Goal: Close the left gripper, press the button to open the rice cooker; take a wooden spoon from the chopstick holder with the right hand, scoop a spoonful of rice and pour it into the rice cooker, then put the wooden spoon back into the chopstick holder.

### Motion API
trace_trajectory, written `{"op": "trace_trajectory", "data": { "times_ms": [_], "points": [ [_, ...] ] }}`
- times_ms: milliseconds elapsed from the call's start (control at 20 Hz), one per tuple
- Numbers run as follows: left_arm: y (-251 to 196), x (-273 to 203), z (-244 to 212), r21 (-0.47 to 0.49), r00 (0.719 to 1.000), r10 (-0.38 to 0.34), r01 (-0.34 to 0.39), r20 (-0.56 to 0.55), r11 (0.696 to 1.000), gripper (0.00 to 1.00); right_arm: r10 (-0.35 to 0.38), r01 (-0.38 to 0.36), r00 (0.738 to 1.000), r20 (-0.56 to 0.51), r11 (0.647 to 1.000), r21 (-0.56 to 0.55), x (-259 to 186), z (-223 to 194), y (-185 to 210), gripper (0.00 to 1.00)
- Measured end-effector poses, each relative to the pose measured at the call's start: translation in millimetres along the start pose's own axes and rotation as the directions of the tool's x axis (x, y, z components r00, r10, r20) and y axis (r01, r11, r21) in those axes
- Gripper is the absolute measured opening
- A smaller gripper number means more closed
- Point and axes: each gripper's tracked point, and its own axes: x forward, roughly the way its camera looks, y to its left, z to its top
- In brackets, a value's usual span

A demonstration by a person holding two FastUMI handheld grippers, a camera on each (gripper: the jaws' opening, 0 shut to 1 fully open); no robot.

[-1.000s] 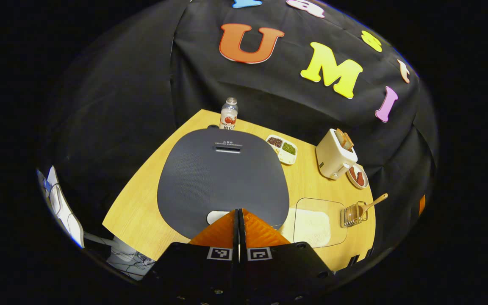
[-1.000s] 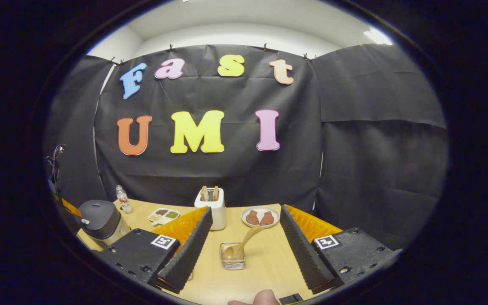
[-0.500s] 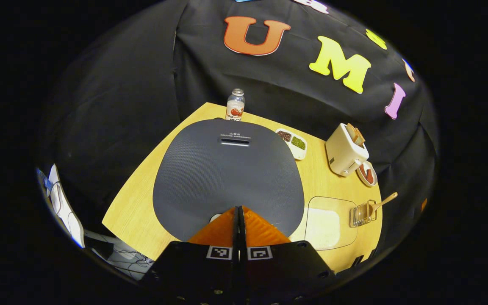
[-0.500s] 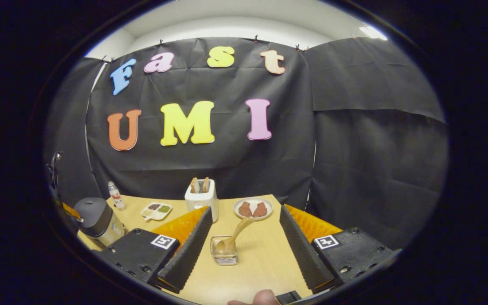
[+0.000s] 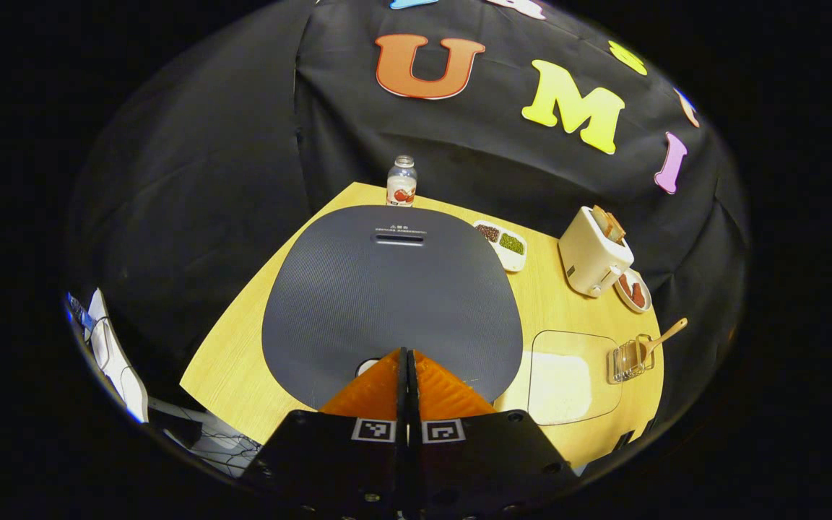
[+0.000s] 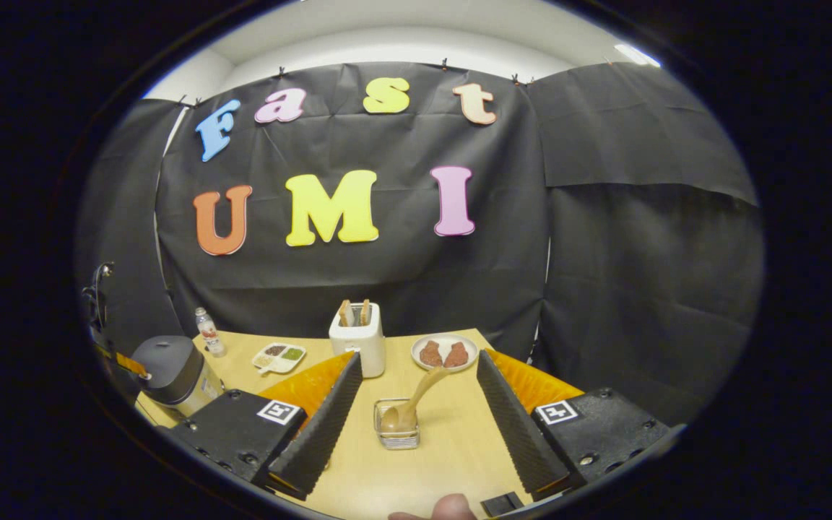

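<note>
I am working on the first step: opening the rice cooker. My left gripper has its fingers pressed together, tips pointing down at the front edge of the cooker's dark lid, right over the pale button that peeks out beside them. I cannot tell whether the tips are touching it yet. The lid is lying flat and shut, so I judge the press is not finished.

My right gripper is hovering low over the worktop with its fingers spread wide apart and nothing between them. It is looking straight at the wire chopstick holder, which is standing just ahead in the gap, with the wooden spoon resting bowl-down inside it and the handle leaning up and to the right. The rice cooker is sitting well off to the left in the right gripper view. In the left gripper view, the clear tray of rice is lying between the cooker and the holder.

Next, I am thinking the left tips need to push firmly down on the button until the lid springs up, then clear out of its path. After that the right fingers need to move forward around the slanted handle and close on it, lifting along the lean so the light holder is not dragged or tipped.
</note>
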Motion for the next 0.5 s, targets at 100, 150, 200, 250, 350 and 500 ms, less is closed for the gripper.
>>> {"op": "trace_trajectory", "data": {
  "times_ms": [100,150,200,250,350,500],
  "points": [
    [0,-5,3,-0.016,1.0,0.005,-0.005,0.015,1.0,0.0,-0.004,0.004,1.0,0.008,1.0,-0.004,-2,3,-1,1.0],
    [-2,-8,8,-0.016,0.999,0.009,-0.008,0.042,1.0,0.0,-0.004,0.004,1.0,0.013,1.0,-0.006,-3,5,0,1.0],
    [-3,-15,17,-0.009,0.996,0.008,-0.008,0.084,1.0,0.0,-0.002,0.002,1.0,0.017,1.0,-0.007,-4,7,0,1.0],
    [-4,-20,28,0.0,0.992,0.007,-0.008,0.128,1.0,0.0,0.0,0.0,1.0,0.021,1.0,-0.008,-4,9,1,1.0],
    [-8,-32,50,0.016,0.976,0.013,-0.017,0.219,1.0,0.01,0.006,-0.006,1.0,0.025,1.0,-0.01,-6,10,3,1.0],
    [-15,-62,101,0.04,0.912,0.013,-0.032,0.411,0.999,0.01,0.015,-0.014,1.0,0.023,1.0,-0.005,-9,9,4,1.0]
  ]
}}
